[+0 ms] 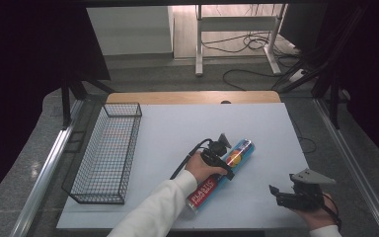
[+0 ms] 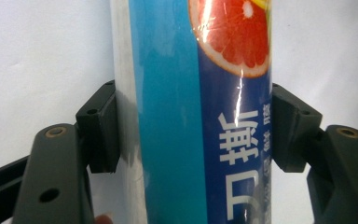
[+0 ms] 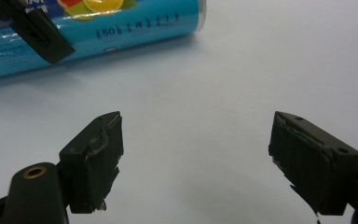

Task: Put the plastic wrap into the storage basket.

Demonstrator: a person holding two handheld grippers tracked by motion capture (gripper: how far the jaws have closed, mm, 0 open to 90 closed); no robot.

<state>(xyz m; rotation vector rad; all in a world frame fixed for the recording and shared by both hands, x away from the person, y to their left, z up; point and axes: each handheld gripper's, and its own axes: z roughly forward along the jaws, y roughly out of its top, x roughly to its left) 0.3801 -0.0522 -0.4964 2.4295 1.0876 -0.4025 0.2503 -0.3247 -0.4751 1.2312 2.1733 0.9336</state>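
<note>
On the pale blue-white table top, the left gripper is pinching mid-frame a glossy blue cylindrical plastic-wrap box, probably light, stiff, slippery, while the right gripper is idling spread at lower right.

Grey floor beyond a white counter; white metal frame legs and loose black cables far right; dark surroundings at both sides.

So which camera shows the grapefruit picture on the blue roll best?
The left gripper view: the grapefruit looks big and sharp on the roll. The high view shows it as a tiny orange dot; the right gripper view shows other fruit colours.
</note>
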